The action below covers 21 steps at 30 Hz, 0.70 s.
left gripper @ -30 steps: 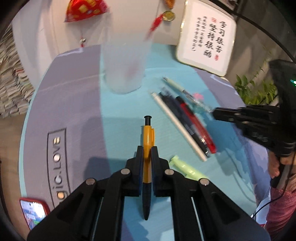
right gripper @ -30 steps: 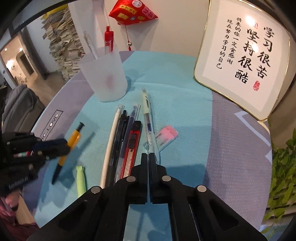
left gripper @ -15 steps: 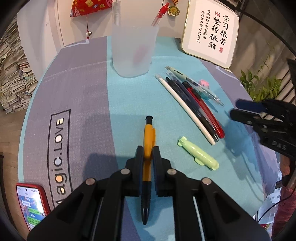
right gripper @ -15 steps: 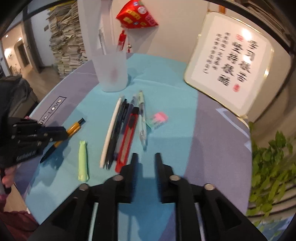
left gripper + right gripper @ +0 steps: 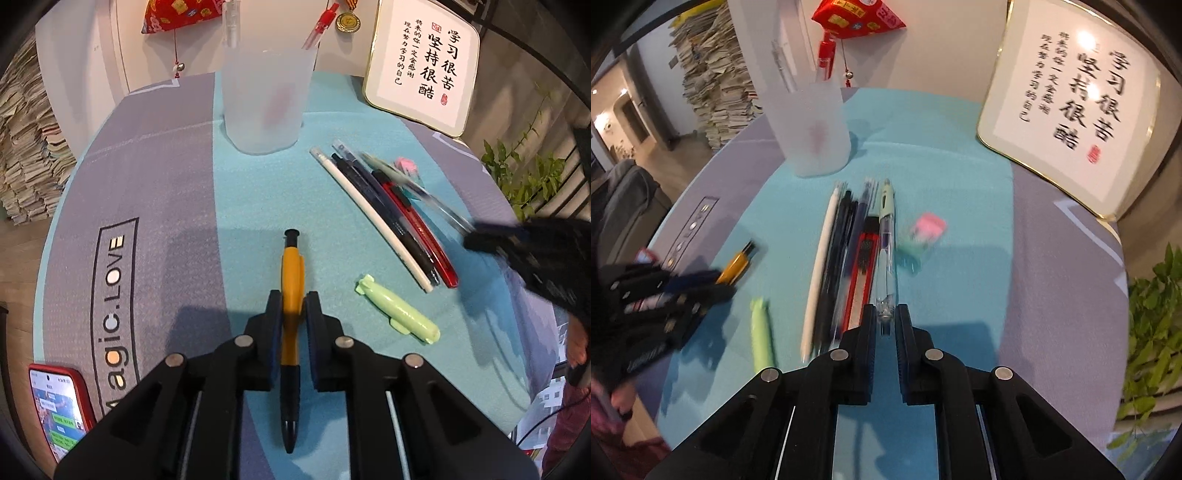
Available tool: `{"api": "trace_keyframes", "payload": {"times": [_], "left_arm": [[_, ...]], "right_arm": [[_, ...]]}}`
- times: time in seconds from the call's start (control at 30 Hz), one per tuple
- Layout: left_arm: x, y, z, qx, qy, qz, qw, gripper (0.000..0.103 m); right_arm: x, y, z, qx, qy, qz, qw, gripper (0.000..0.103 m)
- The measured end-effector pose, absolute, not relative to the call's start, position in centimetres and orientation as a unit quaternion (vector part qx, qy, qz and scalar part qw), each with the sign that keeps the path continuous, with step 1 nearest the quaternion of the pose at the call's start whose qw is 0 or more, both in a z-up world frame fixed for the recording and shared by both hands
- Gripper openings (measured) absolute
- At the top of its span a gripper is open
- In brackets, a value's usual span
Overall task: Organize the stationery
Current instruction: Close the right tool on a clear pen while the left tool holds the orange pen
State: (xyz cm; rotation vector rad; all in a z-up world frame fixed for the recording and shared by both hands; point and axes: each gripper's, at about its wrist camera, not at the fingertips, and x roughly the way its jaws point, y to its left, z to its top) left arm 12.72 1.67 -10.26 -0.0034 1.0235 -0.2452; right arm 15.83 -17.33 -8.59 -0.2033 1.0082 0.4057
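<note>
2 hand-held claws work over a round worktop (image 5: 177, 184) with a teal and grey cover. The left claw (image 5: 293, 306) is clamped narrowly on an orange pen with a black grip (image 5: 291, 280); the pen runs straight along the claw's line, its black cap end pointing ahead and its tip back under the claw.

Ahead of the left claw, well apart, stands a frosted cup (image 5: 266, 103) already holding 2 pens. To the claw's right lies a pale green pen-shaped item (image 5: 399, 308), and beyond it a row of pens and a red utility knife (image 5: 417, 225).

The right claw (image 5: 885, 319) is closed narrowly around the near end of a clear pen with a pale green top (image 5: 886, 236), the rightmost of that row. Whether the pen is lifted off the worktop is unclear. Just to its right lies a pink and green eraser (image 5: 925, 234). The cup (image 5: 812, 136) stands ahead and to the left of this claw.

The step in hand appears to be picking up, 1 pen per claw. Next, each pen likely needs carrying forward to the cup, tilting upright and releasing over the open rim, without knocking the pens already inside.
</note>
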Motion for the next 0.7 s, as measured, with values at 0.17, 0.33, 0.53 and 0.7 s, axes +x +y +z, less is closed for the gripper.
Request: {"api": "trace_keyframes", "payload": {"times": [0.17,0.33,0.53,0.7], "left_arm": [[12.0,2.1,-10.3,-0.007,0.493,-0.122,0.861,0.008],[11.7,1.9,-10.4,-0.001,0.493,-0.118,0.862,0.008],[12.6,1.7,-10.0,0.007,0.493,-0.102,0.864,0.016],[13.8,1.3,-9.9,0.016,0.494,-0.094,0.864,0.031]], "right_arm": [[10.6,-20.5,-9.1,-0.104,0.517,0.174,0.832,0.010],[9.1,-20.8,-10.1,-0.141,0.534,0.151,0.820,0.012],[12.4,-18.9,-8.6,-0.142,0.501,0.151,0.841,0.050],[15.5,-17.2,-9.2,-0.145,0.513,0.146,0.834,0.050]]}}
